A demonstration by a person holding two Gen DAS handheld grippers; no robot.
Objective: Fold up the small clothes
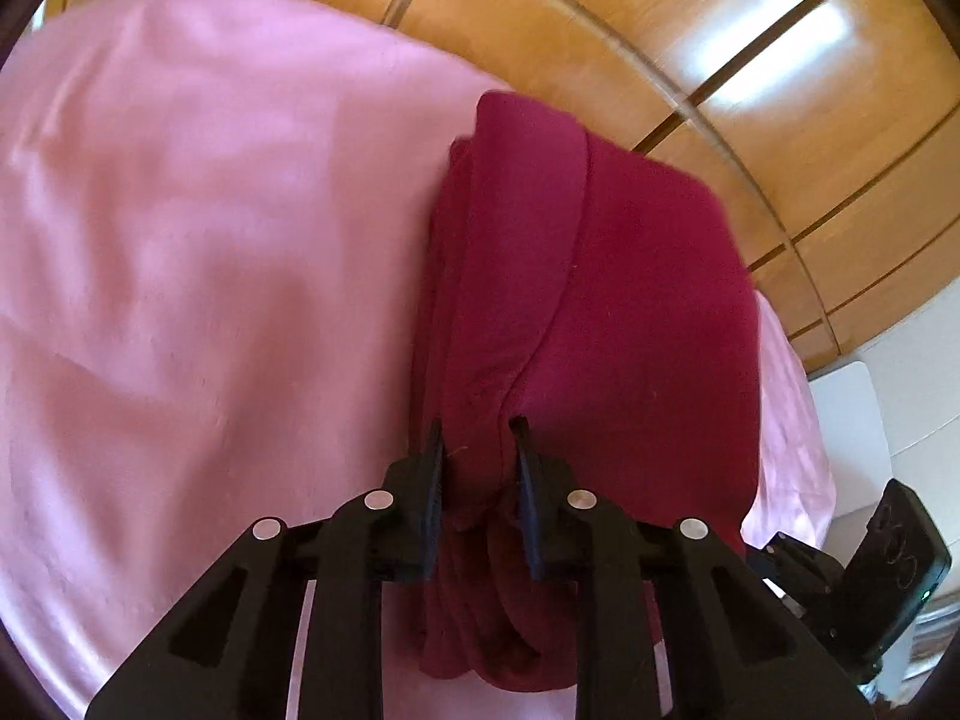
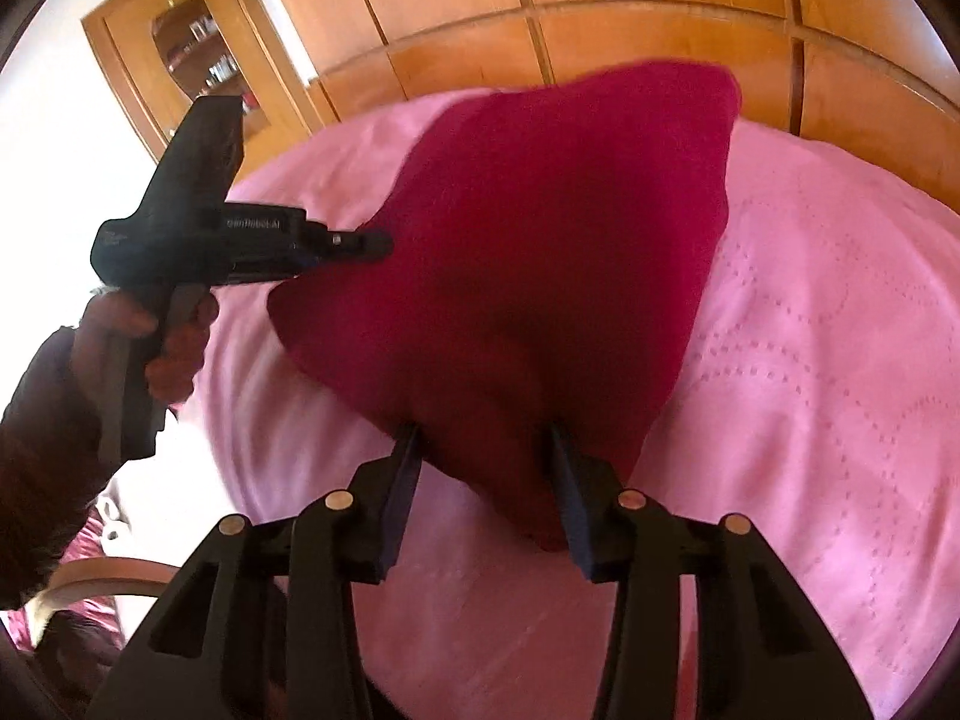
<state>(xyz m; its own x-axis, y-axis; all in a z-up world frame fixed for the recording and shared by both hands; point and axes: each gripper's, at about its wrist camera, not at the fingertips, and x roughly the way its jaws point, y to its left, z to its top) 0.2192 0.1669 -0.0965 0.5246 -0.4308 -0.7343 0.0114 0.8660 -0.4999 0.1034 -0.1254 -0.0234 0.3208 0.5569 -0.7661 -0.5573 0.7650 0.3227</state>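
Soft, limp crimson knit garment (image 1: 576, 300), pinched by left gripper (image 1: 480, 438) and right gripper (image 2: 483, 441); best held at bunched edges.

Dark red garment (image 1: 600, 300): soft matt knit cloth, showing a stitched seam. Pink bedspread (image 2: 810, 360), lying under the garment: smooth cloth giving off a faint sheen, carrying a dotted quilted pattern right of the garment. Headboard (image 1: 750, 60), standing behind the garment: varnished wood, glossy, reflecting window light. Left gripper (image 1: 479, 438) and right gripper (image 2: 483, 441): matt black plastic with bright, round metal pins showing.
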